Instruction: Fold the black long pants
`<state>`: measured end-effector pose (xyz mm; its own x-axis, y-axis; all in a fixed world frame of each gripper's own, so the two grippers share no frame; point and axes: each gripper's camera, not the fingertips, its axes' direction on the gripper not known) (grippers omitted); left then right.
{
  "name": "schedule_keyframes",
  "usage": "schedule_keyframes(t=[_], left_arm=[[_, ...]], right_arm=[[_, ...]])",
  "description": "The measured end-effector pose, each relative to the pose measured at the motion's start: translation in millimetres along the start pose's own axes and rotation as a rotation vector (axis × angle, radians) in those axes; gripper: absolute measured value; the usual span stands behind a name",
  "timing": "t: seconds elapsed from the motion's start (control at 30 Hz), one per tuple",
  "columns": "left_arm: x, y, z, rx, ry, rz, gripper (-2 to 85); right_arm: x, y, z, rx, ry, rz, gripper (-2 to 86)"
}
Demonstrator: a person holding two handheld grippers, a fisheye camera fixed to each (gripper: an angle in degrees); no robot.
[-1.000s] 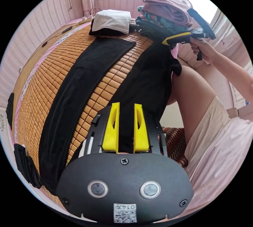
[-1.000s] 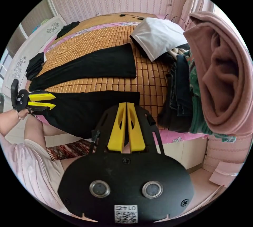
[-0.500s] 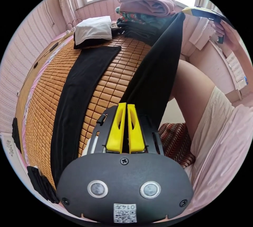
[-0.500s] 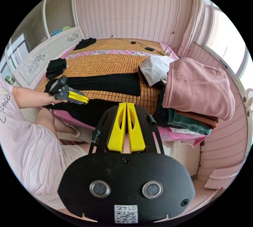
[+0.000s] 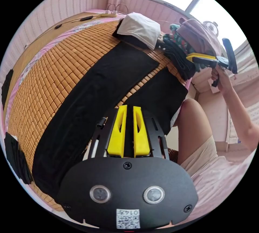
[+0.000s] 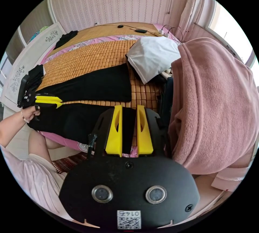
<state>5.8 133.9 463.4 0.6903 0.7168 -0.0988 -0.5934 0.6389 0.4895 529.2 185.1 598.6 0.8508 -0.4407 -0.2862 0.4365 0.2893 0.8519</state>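
Black long pants [image 5: 89,100] lie spread on the bed; both grippers' fingers spread, empty. Next: pinch one leg's hem.

Pants [image 5: 89,95] on bamboo-matted bed [image 5: 54,65]

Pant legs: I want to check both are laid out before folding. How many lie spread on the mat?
2. The far leg lies flat across the bamboo mat; the near leg lies along the bed's edge, between the left gripper and right gripper.
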Motion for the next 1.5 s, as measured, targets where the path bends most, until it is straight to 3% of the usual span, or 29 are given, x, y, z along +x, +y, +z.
schedule_keyframes(t=[0.13, 0.37, 0.47, 0.67, 1.07, 1.3, 1.5], left_arm=[[-20, 38, -34, 0.07, -0.05, -0.01, 3.7], [-39, 133, -25, -0.11, -0.079, -0.108, 4.6], [-54, 155, -10, -0.177, -0.131, -0.194, 3.9], [-77, 170, -19, -0.136, -0.084, -0.288, 2.2], [-89, 221, -43, -0.088, -0.006, -0.347, 0.7], [-104, 275, -89, 0.057, -0.024, -0.423, 1.6], [-162, 354, -148, 0.198, -0.172, -0.625, 3.6]], right_arm=[[4, 35, 20, -0.01, 0.028, 0.052, 7.6], [2, 86, 96, -0.217, -0.132, 0.227, 9.3], [-8, 80, 110, -0.221, -0.129, 0.275, 3.3], [-27, 63, 92, -0.145, 0.049, 0.167, 0.6], [-95, 40, 152, -0.293, 0.123, 0.047, 3.3], [-190, 5, 159, -0.231, 0.272, -0.166, 4.5], [-292, -56, 184, -0.165, 0.169, -0.39, 4.1]])
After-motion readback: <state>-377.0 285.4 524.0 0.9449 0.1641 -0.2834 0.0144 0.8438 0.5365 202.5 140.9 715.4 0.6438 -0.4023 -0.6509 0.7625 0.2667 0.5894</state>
